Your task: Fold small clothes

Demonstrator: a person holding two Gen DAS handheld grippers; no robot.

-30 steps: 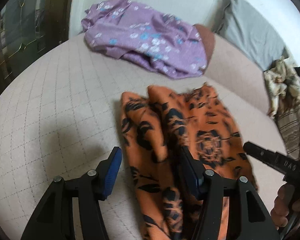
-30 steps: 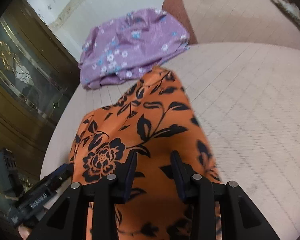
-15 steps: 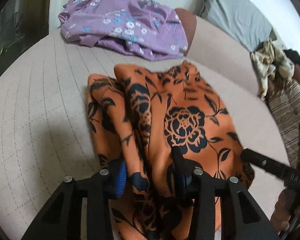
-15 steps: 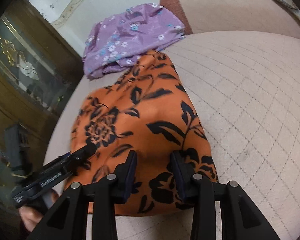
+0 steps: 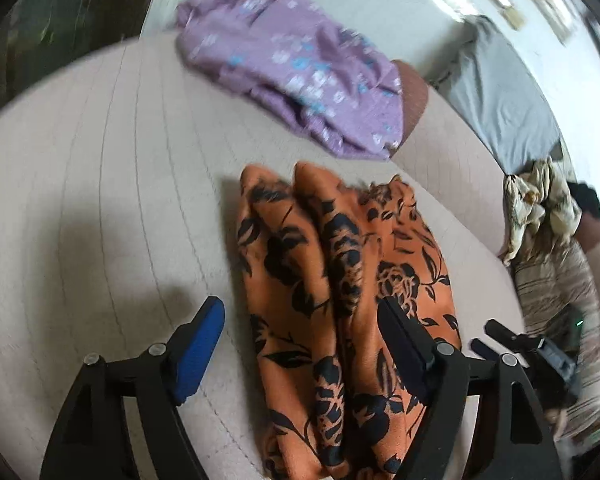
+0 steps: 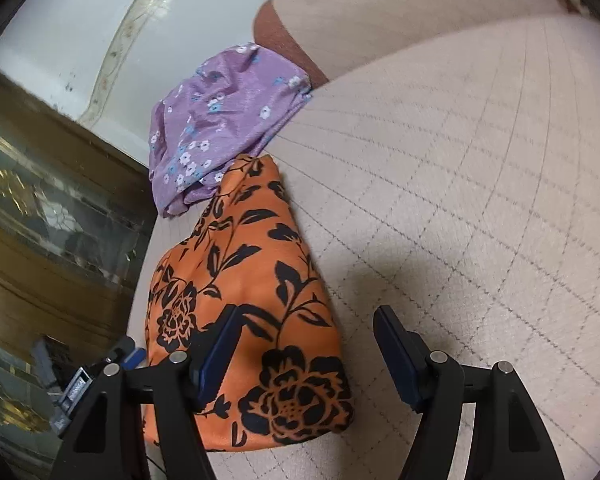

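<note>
Orange floral garment (image 5: pixel 340 300), folded, lying on the quilted bed (image 5: pixel 100 184) beside a purple garment (image 5: pixel 300 72); left gripper (image 5: pixel 300 344) and right gripper (image 6: pixel 304 352), jaws just opened, release it, fold apparently done.

The folded floral garment (image 5: pixel 340 300) lies on the quilted bed (image 5: pixel 100 200); a second floral garment (image 5: pixel 292 60) lies behind it, and a crumpled cloth pile (image 5: pixel 540 204) lies to its right.

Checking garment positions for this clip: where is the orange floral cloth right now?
The orange floral cloth lies on the quilted beige bed, in front of the purple flowered garment, low and central in the left wrist view, lower left in the right.
</note>
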